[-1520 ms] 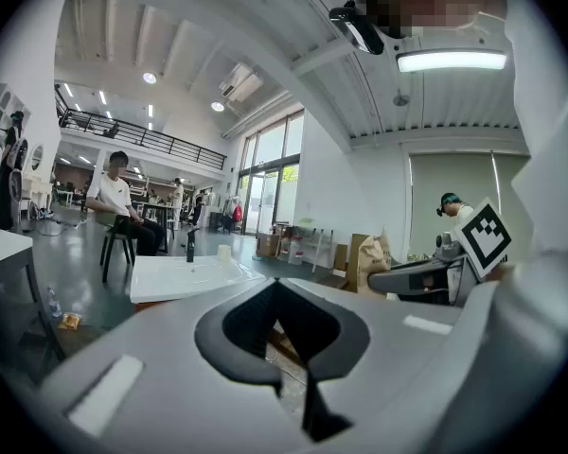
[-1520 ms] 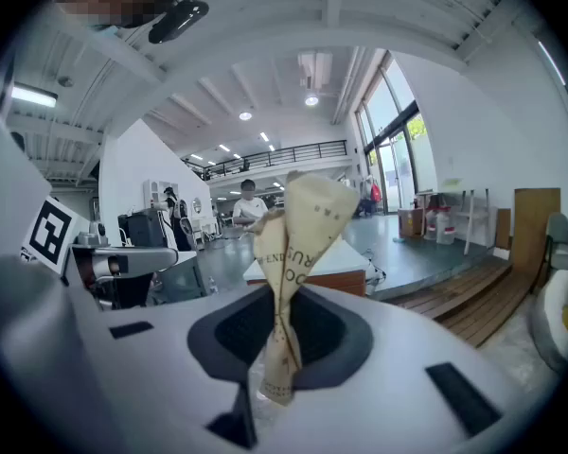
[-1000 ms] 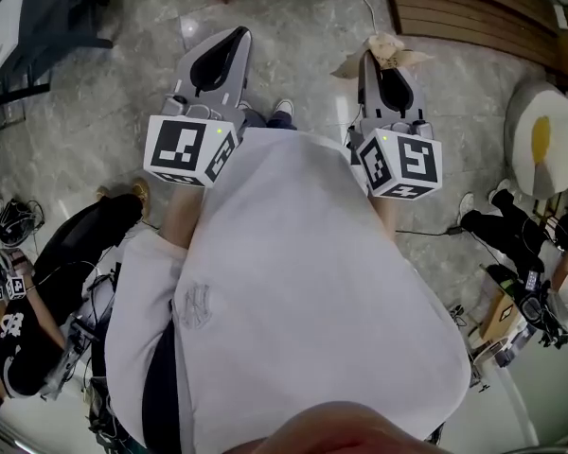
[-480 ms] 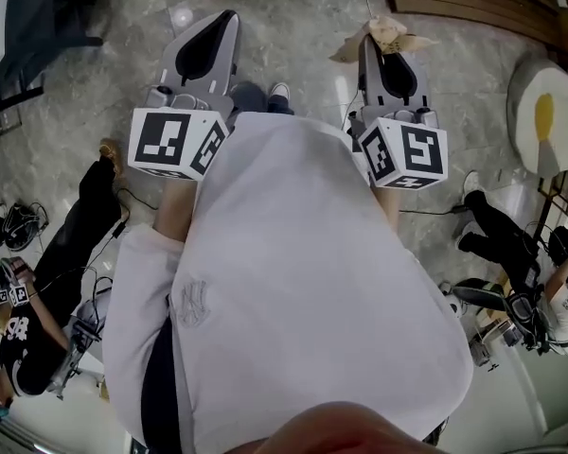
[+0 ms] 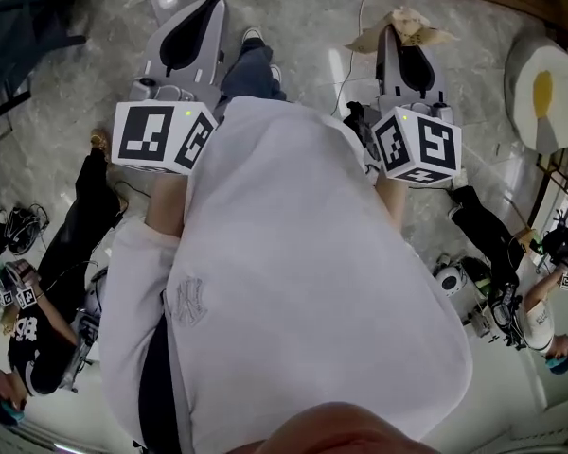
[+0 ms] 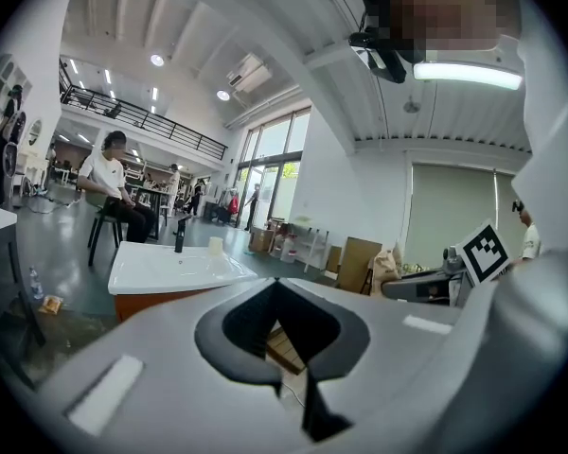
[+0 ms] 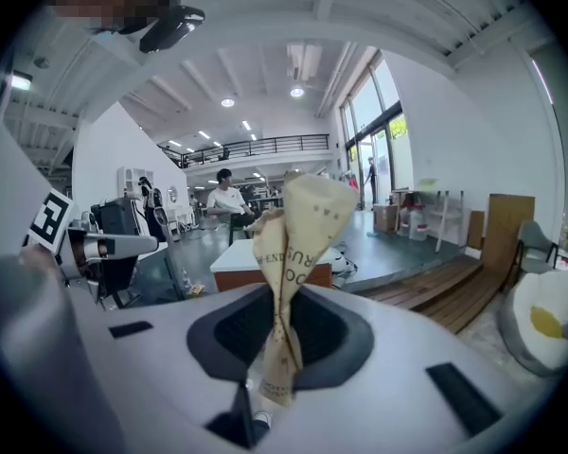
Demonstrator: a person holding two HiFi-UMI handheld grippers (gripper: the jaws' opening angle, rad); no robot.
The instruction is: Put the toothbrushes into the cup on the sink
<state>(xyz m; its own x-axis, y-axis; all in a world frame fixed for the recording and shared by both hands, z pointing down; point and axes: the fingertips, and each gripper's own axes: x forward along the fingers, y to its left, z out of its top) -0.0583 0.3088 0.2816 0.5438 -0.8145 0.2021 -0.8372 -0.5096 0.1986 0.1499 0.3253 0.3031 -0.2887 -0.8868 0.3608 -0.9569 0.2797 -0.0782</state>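
Left gripper (image 6: pixel 276 287): clenched, nothing between the pads.
Right gripper (image 7: pixel 282 293): clamped on a printed paper packet (image 7: pixel 298 225); the packet stands up above the jaws, its top crumpled.
Toothbrush: cannot tell whether one is inside the packet.
Cup (image 6: pixel 215 245): on the sink (image 6: pixel 161 270), just beside the tap (image 6: pixel 180 237).
Sink: white top on an orange base, well apart from both grippers, ahead across the floor (image 5: pixel 293 26).

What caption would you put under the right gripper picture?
Right gripper clamps a printed paper wrapper, white sink ahead.

Pale cup (image 6: pixel 215 245) upright (on white sink (image 6: pixel 175 270))
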